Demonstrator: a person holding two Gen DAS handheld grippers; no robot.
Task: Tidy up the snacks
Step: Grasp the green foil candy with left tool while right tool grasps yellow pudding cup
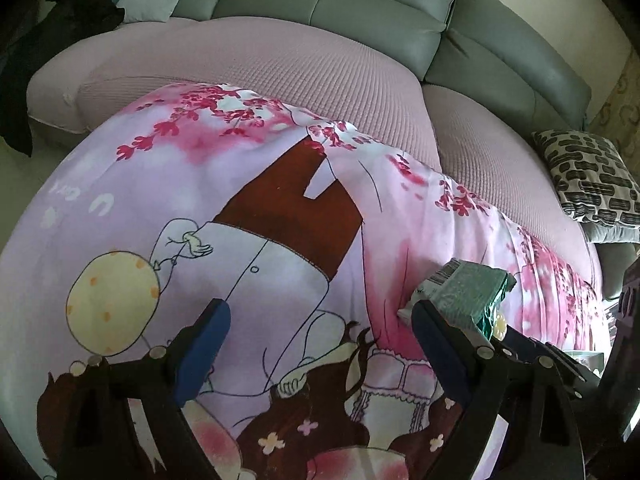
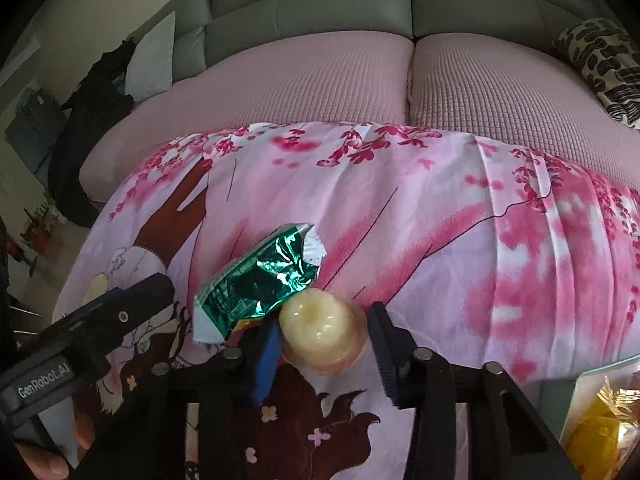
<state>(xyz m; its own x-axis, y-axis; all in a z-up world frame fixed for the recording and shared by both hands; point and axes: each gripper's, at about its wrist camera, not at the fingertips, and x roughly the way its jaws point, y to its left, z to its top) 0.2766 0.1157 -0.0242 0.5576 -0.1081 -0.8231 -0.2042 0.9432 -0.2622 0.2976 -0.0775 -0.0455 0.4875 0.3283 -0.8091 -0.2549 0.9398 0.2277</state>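
A pale yellow jelly cup (image 2: 322, 334) lies on the pink cartoon-print cloth (image 2: 460, 248). My right gripper (image 2: 324, 320) is shut on the cup, with one finger against each side. A crumpled green foil packet (image 2: 256, 280) rests on the cloth just behind and left of the cup, touching it. In the left wrist view the same green packet (image 1: 468, 292) sits right beside the outer side of my left gripper's right finger. My left gripper (image 1: 320, 312) stands open over bare cloth with nothing between its blue pads (image 1: 208, 344).
Behind the cloth is a grey sofa (image 2: 340, 4) with pink seat covers (image 2: 280, 80) and a patterned cushion (image 1: 592, 176). A yellow snack bag (image 2: 600, 428) shows at the lower right. Dark clothes (image 2: 92, 128) hang over the sofa's left end.
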